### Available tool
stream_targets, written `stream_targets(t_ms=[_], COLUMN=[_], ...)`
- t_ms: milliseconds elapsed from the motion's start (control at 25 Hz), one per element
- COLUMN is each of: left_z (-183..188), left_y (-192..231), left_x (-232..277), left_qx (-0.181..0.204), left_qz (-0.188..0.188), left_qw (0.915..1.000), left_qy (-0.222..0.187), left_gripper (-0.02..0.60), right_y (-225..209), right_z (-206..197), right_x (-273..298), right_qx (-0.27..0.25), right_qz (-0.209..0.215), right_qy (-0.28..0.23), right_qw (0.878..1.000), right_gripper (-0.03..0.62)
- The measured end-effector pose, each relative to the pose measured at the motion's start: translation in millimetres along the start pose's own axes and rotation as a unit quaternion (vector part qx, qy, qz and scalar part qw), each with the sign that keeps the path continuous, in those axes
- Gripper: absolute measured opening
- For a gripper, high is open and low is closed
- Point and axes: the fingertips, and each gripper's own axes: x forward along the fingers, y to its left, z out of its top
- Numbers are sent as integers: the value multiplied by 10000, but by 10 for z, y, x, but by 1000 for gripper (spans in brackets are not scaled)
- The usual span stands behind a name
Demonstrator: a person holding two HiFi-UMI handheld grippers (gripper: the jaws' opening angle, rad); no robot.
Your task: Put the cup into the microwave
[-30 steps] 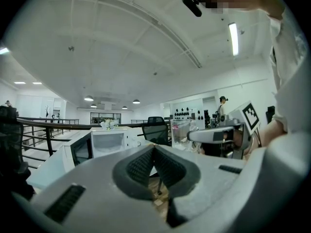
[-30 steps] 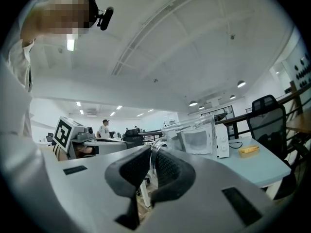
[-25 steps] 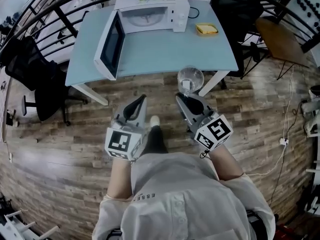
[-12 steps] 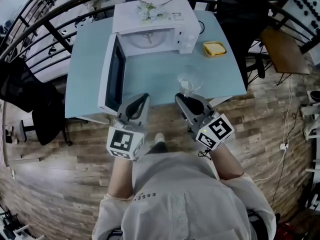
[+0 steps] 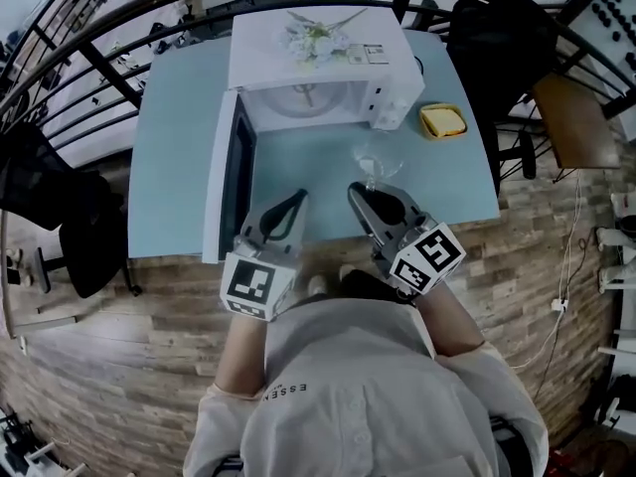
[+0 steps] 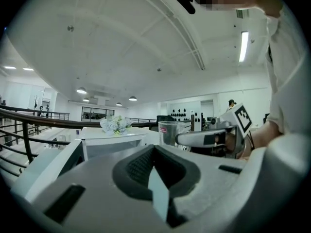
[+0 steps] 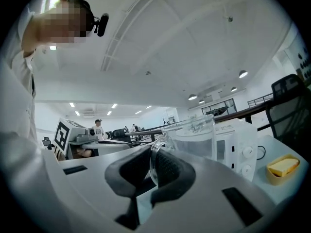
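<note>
A clear glass cup [image 5: 378, 157] hangs by its handle from my right gripper [image 5: 360, 189], which is shut on it over the blue table [image 5: 169, 167]. The cup is a short way in front of the white microwave [image 5: 328, 68]. The microwave's door [image 5: 231, 182] stands swung open to the left, and its cavity shows a glass turntable. In the right gripper view the cup [image 7: 194, 140] sits just past the pads [image 7: 167, 166], with the microwave [image 7: 240, 147] behind it. My left gripper [image 5: 296, 201] is shut and empty, beside the door's lower end. The left gripper view shows the cup [image 6: 167, 132] and the right gripper [image 6: 204, 139].
White flowers [image 5: 316, 36] lie on top of the microwave. A yellow dish [image 5: 442, 120] sits on the table to its right. Black chairs stand at the left [image 5: 50, 197] and upper right [image 5: 507, 38]. A dark railing [image 5: 119, 18] curves behind the table.
The table and microwave have come closer in the head view. The cup, first over the floor, is now over the table before the open microwave. Both grippers keep their pose.
</note>
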Motion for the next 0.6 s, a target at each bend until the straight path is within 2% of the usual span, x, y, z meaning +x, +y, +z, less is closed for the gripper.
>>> stream_targets(t_ms=[200, 480, 600], left_z=[-34, -144, -240], left_y=[221, 545, 631], left_x=[253, 584, 690], left_qx=[-91, -175, -414], left_qz=[198, 579, 831], left_qw=[9997, 9978, 9950], left_qy=[73, 263, 376], left_gripper=[0, 0, 0], right_y=[-264, -600, -756], right_z=[-56, -252, -407], right_x=[300, 750, 935], right_qx=[125, 238, 348], right_qz=[319, 982, 1226], right_qy=[185, 512, 671], right_qw=[9992, 9936, 9896], right_gripper=[28, 28, 28])
